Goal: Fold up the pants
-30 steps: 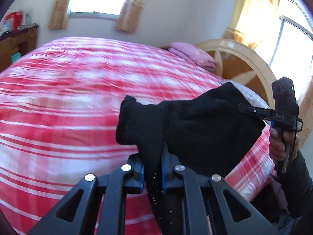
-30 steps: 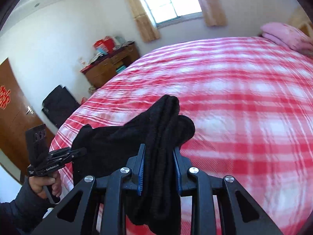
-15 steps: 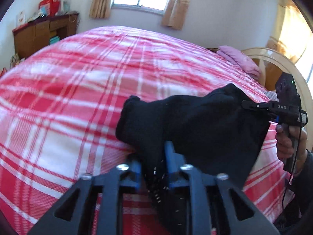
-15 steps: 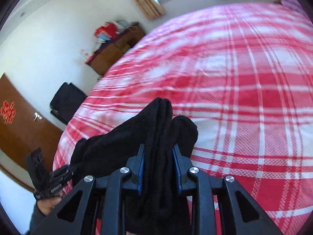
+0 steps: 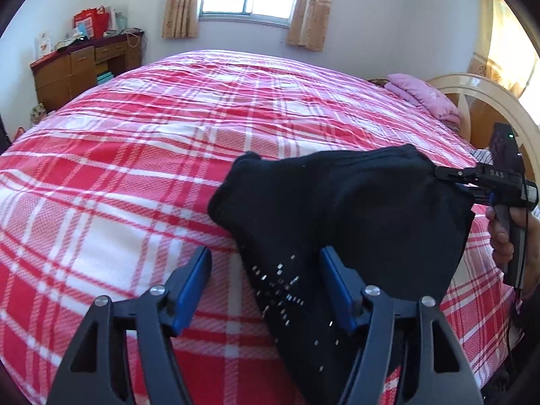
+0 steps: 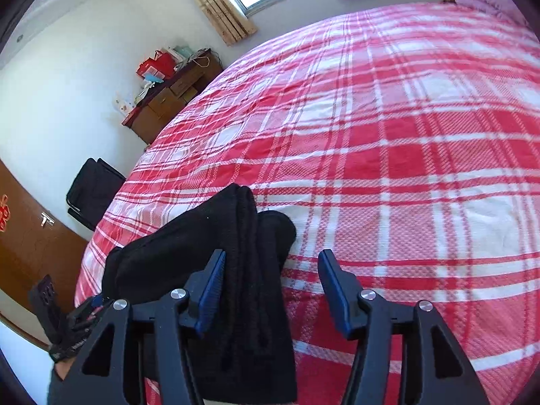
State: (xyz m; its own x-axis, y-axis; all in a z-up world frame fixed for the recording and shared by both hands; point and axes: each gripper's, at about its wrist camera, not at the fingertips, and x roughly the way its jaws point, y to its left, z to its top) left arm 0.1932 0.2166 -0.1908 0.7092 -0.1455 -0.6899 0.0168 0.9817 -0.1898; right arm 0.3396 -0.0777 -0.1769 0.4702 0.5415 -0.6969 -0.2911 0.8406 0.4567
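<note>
Folded black pants point(image 5: 354, 209) lie bunched on the red plaid bed near its front edge. In the left wrist view my left gripper point(image 5: 265, 256) straddles their near end. Its jaws are opening, the cloth rests against the right pad point(image 5: 332, 273), and the left pad stands clear. My right gripper point(image 5: 438, 172) sits at the pants' far right edge, a hand on its handle. In the right wrist view the pants point(image 6: 202, 236) lie beside the left pad point(image 6: 214, 276) of my right gripper point(image 6: 272, 256). Those jaws are opening too, with the right pad clear. My left gripper point(image 6: 91, 307) shows at lower left.
The plaid bedspread point(image 5: 152, 155) stretches far ahead. A pink pillow point(image 5: 422, 96) and a curved headboard point(image 5: 486, 101) are at the right. A wooden dresser point(image 5: 84, 67) stands by the far wall, with a black bag point(image 6: 94, 192) and a brown door point(image 6: 27, 233) to the left.
Both grippers were shut on the black pants and now stand open around them. Both hands have come down toward the bed, and the pants now rest on the bedspread.
</note>
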